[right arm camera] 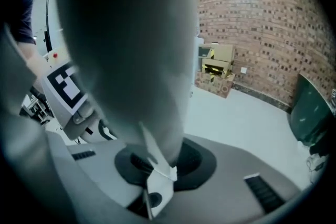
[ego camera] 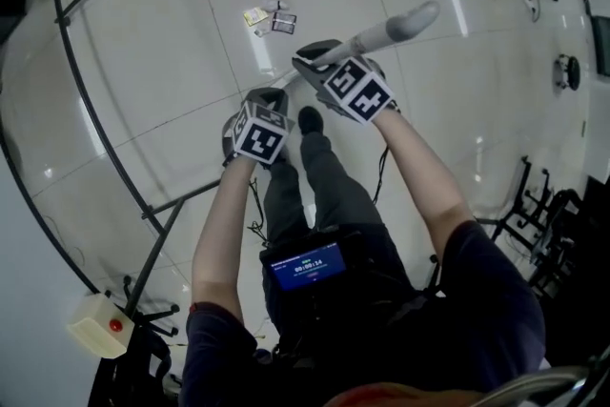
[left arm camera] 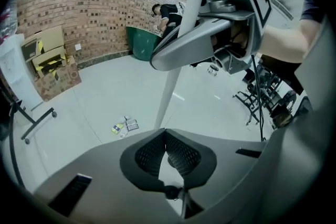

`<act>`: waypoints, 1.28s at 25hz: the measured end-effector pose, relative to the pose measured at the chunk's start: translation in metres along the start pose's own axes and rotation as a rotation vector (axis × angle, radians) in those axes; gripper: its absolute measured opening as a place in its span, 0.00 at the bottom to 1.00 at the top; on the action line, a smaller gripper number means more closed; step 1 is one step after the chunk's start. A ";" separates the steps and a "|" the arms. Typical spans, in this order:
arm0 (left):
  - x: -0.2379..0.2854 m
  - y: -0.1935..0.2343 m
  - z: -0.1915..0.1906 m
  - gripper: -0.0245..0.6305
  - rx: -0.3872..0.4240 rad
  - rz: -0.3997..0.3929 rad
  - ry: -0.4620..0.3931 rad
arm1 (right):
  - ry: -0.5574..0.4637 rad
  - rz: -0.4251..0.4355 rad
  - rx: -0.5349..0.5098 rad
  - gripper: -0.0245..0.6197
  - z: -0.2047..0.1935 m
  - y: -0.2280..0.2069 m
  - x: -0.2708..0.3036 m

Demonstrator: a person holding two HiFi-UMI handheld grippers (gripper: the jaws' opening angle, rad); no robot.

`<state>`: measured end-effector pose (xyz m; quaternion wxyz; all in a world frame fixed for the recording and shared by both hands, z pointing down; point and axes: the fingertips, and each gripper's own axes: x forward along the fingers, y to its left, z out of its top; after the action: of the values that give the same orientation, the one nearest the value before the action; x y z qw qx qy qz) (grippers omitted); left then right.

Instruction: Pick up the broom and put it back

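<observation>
Screen [ego camera: 307, 265] on your chest glowed blue; digits too small to read. Print on cardboard boxes [left arm camera: 50, 63] likewise. Black-white square markers on both cubes [ego camera: 259, 136]. Your left gripper [ego camera: 270, 98] was shut tight on thin white shaft of broom [ego camera: 396, 26]; your right gripper [ego camera: 315, 60] gripped thick grey handle end just above. Broom was held before you between both tongs, long axis slanting lower left to upper right in head view, grey end toward upper right. Glossy pale tile floor [ego camera: 172, 33], packets [ego camera: 272, 17] littered ahead, black stand [ego camera: 95, 110] at your left; brick wall [left arm camera: 79, 2], green bin [left arm camera: 140, 42] beyond.
</observation>
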<state>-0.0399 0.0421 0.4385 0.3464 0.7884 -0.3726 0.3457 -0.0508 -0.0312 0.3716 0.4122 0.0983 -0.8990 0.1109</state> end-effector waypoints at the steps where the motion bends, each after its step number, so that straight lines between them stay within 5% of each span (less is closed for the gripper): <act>1: -0.005 -0.006 0.006 0.05 -0.046 -0.010 -0.021 | -0.014 -0.001 0.002 0.12 0.009 0.003 -0.009; 7: -0.055 -0.017 0.035 0.04 -0.470 -0.052 -0.216 | -0.054 -0.009 -0.015 0.12 0.063 0.020 -0.052; 9: -0.077 -0.011 0.037 0.04 -0.515 -0.017 -0.258 | -0.064 -0.008 -0.033 0.12 0.082 0.032 -0.063; 19: -0.188 -0.012 0.096 0.06 -0.124 0.122 -0.398 | -0.145 0.033 -0.150 0.12 0.180 0.083 -0.136; 21: -0.199 -0.024 0.106 0.28 -0.047 0.120 -0.389 | -0.173 0.030 -0.158 0.12 0.198 0.087 -0.154; 28: -0.242 -0.049 0.113 0.30 -0.076 0.177 -0.449 | -0.267 0.018 -0.198 0.12 0.242 0.113 -0.197; 32: -0.255 -0.045 0.116 0.34 0.069 0.315 -0.443 | -0.275 0.055 -0.219 0.12 0.245 0.137 -0.205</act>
<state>-0.0925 0.0590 0.1606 0.1711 0.7885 -0.5454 0.2270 -0.1327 0.0490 0.0436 0.2903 0.0423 -0.9560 0.0089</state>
